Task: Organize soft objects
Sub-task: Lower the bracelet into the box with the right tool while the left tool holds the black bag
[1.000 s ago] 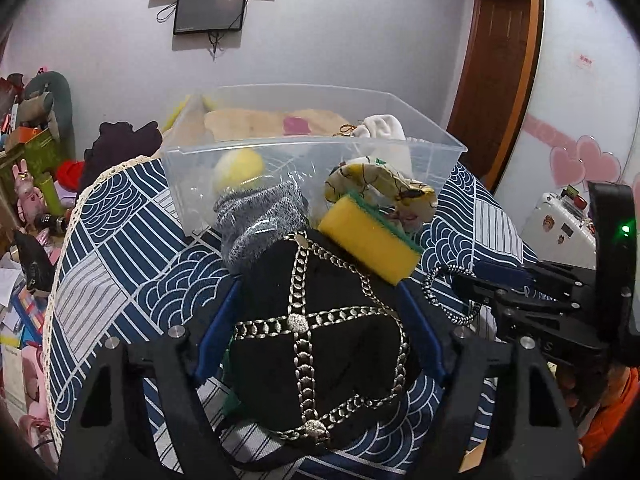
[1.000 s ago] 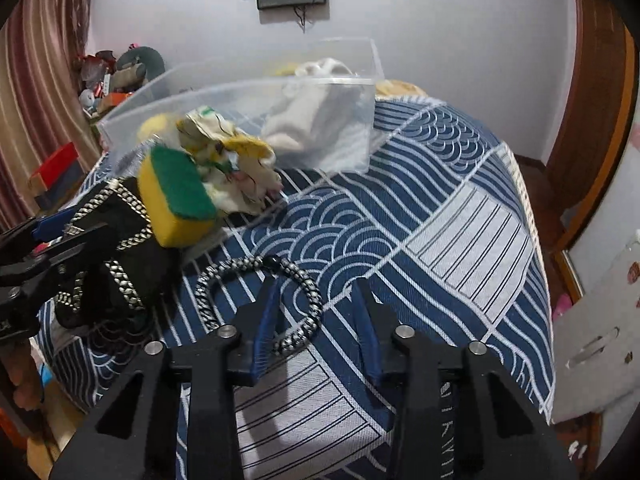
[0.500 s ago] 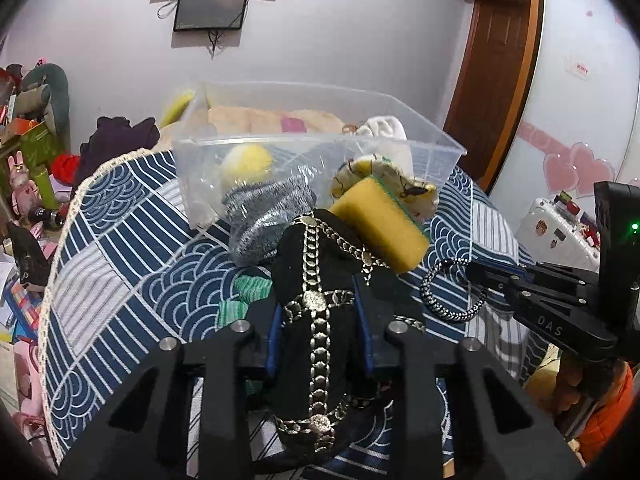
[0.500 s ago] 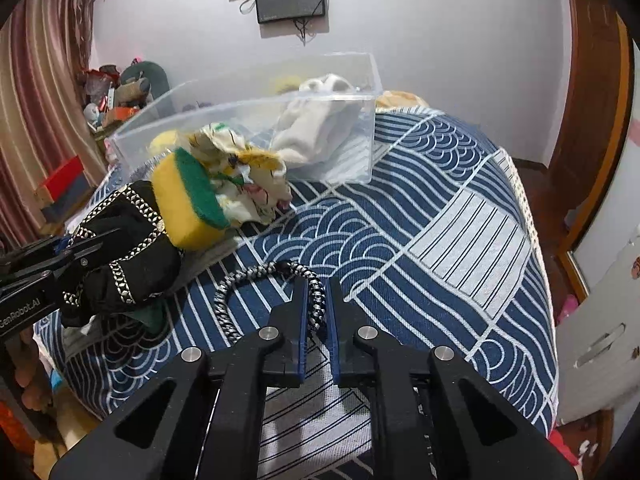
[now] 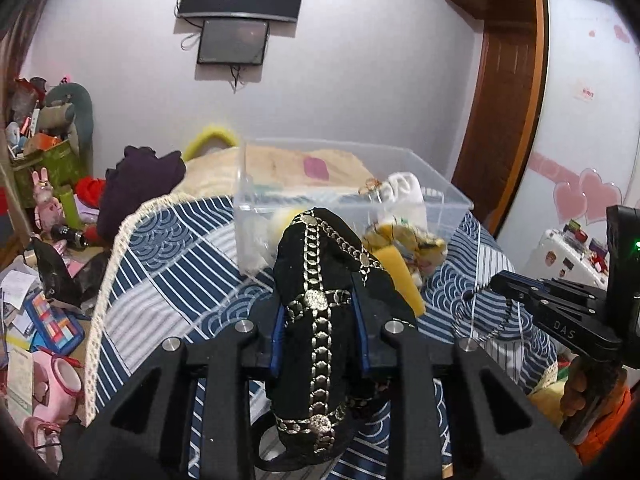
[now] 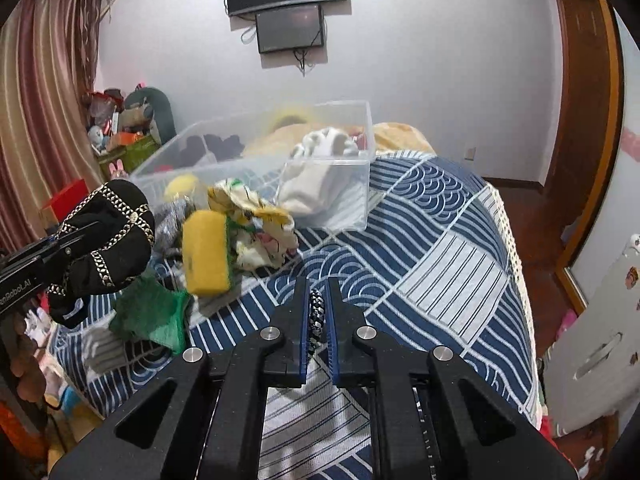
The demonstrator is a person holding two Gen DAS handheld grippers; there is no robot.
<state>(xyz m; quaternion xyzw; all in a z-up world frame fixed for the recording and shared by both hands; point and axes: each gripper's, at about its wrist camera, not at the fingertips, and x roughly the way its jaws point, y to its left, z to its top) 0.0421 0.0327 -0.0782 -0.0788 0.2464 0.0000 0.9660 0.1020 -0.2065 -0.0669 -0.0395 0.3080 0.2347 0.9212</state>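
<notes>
While sponge (image 6: 206, 251) blurs, left jaws clamp black hat (image 5: 320, 312), hiding bin (image 5: 440, 196) front

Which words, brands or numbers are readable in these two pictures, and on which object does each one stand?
"DAS": on the side of the right claw, seen from the left wrist view.
"enRobot.AI": on the side of the left claw, seen from the right wrist view; the first letters are cut off at the picture's edge.
Red mark on the white wardrobe door: too small to read.
Stickers on the white suitcase: too blurred to read.
</notes>
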